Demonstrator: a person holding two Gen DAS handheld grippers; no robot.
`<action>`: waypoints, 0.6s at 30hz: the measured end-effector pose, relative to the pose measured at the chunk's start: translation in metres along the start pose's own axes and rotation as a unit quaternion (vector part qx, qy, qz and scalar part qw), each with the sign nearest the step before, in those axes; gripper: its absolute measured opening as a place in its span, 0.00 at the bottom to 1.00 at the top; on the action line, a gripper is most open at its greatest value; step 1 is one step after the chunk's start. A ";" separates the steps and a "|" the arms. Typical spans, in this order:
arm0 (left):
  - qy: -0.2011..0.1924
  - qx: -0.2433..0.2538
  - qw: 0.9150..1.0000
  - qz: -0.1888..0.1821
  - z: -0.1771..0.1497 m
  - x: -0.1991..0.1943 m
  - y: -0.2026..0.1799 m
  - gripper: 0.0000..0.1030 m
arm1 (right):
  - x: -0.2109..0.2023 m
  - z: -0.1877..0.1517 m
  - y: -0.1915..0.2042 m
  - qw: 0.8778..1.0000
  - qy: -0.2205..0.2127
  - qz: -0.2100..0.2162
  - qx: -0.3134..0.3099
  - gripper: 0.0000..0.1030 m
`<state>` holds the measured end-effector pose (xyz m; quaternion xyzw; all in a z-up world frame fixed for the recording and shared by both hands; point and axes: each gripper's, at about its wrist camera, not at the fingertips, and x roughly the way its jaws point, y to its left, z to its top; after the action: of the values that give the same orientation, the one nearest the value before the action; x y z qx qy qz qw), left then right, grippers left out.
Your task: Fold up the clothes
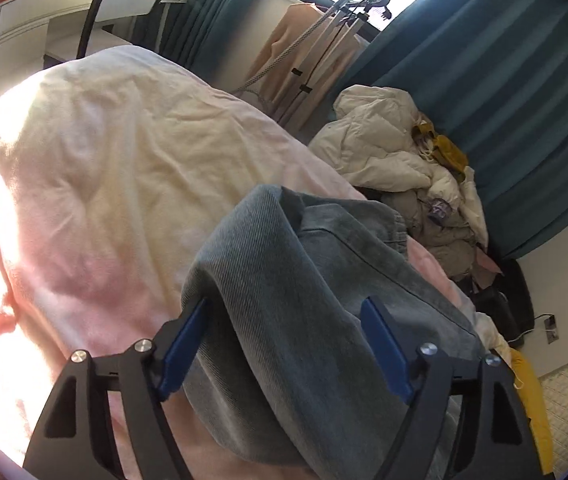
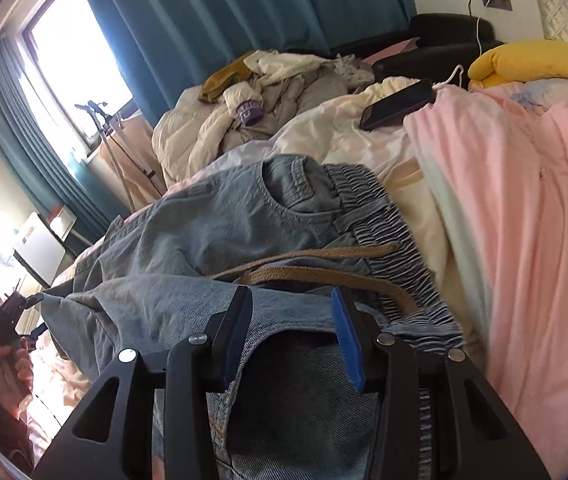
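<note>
The bed (image 2: pixel 524 208), under a pink and cream cover, carries the jeans (image 2: pixel 220 232) across its middle, beyond them a heap of pale clothes (image 2: pixel 268 96) and a phone (image 2: pixel 398 106). The jeans look partly folded: denim is doubled over near both tools, though not yet squared, and the heap appears untouched. Their long axis runs from the elastic waistband at far right toward the near left. The left gripper (image 1: pixel 286 312) and right gripper (image 2: pixel 292 300) stand open, each straddling a raised fold, gripping nothing.

Both wrist cameras close above bed (image 1: pixel 96 152), facing along fingers; both views share jeans (image 2: pixel 212 236), probably curtain (image 1: pixel 496 92).
</note>
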<state>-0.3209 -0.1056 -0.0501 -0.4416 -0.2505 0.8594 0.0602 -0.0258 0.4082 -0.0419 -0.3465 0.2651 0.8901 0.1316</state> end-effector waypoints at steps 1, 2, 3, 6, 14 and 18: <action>0.005 0.000 1.000 0.018 0.003 0.008 0.001 0.66 | 0.008 -0.002 0.002 1.000 0.007 0.001 -0.003 0.40; 0.011 0.002 0.999 0.035 0.005 0.016 0.002 0.54 | 0.015 -0.003 0.003 1.000 0.010 0.001 -0.006 0.40; 0.021 0.010 0.999 0.042 0.004 0.023 0.002 0.48 | 0.021 -0.002 0.004 1.000 0.010 -0.001 -0.009 0.40; 0.040 0.050 0.996 0.059 -0.004 0.038 -0.007 0.21 | 0.037 -0.002 0.006 0.999 0.010 -0.016 -0.026 0.40; -0.043 0.140 0.983 0.108 -0.039 -0.013 -0.051 0.01 | 0.057 -0.008 0.022 0.995 0.016 -0.047 -0.083 0.40; -0.084 0.160 0.980 0.081 -0.066 -0.068 -0.072 0.01 | 0.048 -0.007 0.017 0.997 0.018 -0.031 -0.068 0.40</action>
<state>-0.2364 -0.0405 0.0024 -0.3709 -0.0774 0.9246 0.0395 -0.0639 0.3925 -0.0722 -0.3786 0.1955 0.8952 0.1305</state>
